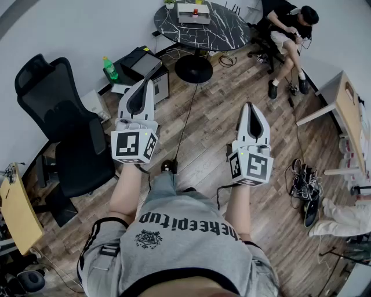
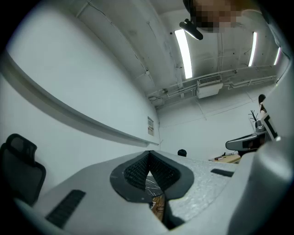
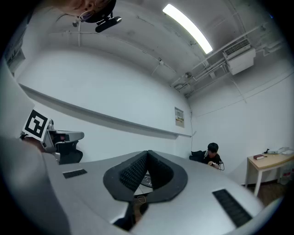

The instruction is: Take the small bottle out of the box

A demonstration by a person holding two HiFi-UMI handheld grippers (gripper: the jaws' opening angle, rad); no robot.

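A round dark marble table (image 1: 217,32) stands at the far end of the room. On it sits a pale open box (image 1: 186,14) with a small red item (image 1: 195,11) in it; whether this is the bottle is too small to tell. My left gripper (image 1: 146,84) (image 2: 148,156) and right gripper (image 1: 250,107) (image 3: 148,153) are held up in front of my chest, pointing toward the table and far short of it. Both have their jaws pressed together with nothing between them.
A black office chair (image 1: 58,116) stands at the left. A green bottle (image 1: 109,68) is beside a low black cabinet (image 1: 142,62). A seated person (image 1: 290,29) (image 3: 211,153) is at the back right. A wooden desk (image 1: 348,110) and floor cables (image 1: 301,183) lie right.
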